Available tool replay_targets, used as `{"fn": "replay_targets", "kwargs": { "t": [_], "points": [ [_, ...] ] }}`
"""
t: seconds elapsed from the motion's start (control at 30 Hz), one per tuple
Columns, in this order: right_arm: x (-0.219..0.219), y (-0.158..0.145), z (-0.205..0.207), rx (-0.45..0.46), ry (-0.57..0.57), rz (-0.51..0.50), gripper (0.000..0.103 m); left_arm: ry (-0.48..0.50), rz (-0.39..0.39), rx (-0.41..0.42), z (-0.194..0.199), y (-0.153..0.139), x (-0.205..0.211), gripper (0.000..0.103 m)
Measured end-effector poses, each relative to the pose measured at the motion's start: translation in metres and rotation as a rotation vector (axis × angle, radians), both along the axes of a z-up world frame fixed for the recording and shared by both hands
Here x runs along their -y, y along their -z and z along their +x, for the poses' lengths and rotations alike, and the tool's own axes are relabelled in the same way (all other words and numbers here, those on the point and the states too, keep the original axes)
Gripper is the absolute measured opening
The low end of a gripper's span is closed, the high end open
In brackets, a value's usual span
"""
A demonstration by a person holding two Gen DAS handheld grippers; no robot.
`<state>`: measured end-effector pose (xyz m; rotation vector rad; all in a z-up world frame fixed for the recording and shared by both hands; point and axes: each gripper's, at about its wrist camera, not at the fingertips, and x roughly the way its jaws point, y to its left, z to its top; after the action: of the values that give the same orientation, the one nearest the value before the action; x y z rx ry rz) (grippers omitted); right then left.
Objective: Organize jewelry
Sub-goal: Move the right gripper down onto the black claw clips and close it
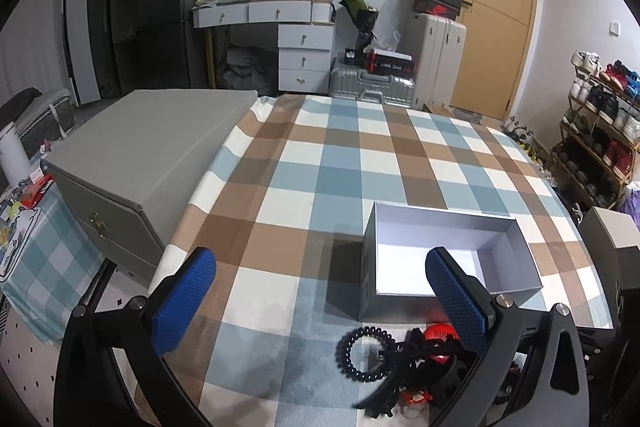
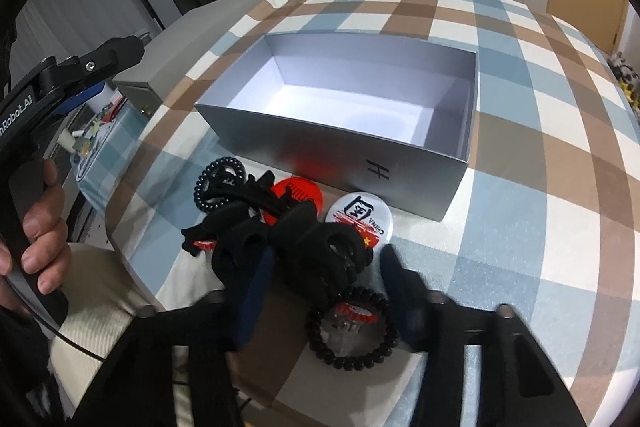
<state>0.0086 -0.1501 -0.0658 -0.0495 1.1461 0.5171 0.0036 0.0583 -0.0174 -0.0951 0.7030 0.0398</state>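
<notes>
Right gripper (image 2: 324, 291) jaws spread, low over a black hair claw (image 2: 316, 247) in the jewelry pile, touching nothing clearly. Left gripper (image 1: 320, 303) jaws spread wide, holding nothing. Bead bracelet (image 2: 352, 327), coil hair tie (image 2: 218, 183) and two badges (image 2: 358, 219) lie just beside the open grey box (image 2: 340, 147) on the checkered tabletop (image 2: 540, 187).

Right gripper (image 2: 326, 291) at 6 o'clock, jaws apart over black hair claws (image 2: 288, 247); beaded bracelet (image 2: 352, 327) between fingers; open grey box (image 2: 344, 107) at 12 o'clock on checked tablecloth (image 2: 540, 187)
</notes>
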Motion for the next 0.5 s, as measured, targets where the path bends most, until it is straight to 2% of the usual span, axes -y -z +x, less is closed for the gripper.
{"fn": "replay_targets", "kwargs": {
  "t": [0.37, 0.5],
  "points": [
    [0.005, -0.008, 0.000, 0.019, 0.014, 0.038, 0.046, 0.103, -0.035, -0.073, -0.001, 0.010, 0.004, 0.102],
    [0.013, -0.019, -0.001, 0.041, 0.026, 0.097, 0.046, 0.152, -0.038, -0.093, -0.004, 0.014, 0.007, 0.102]
  ]
}}
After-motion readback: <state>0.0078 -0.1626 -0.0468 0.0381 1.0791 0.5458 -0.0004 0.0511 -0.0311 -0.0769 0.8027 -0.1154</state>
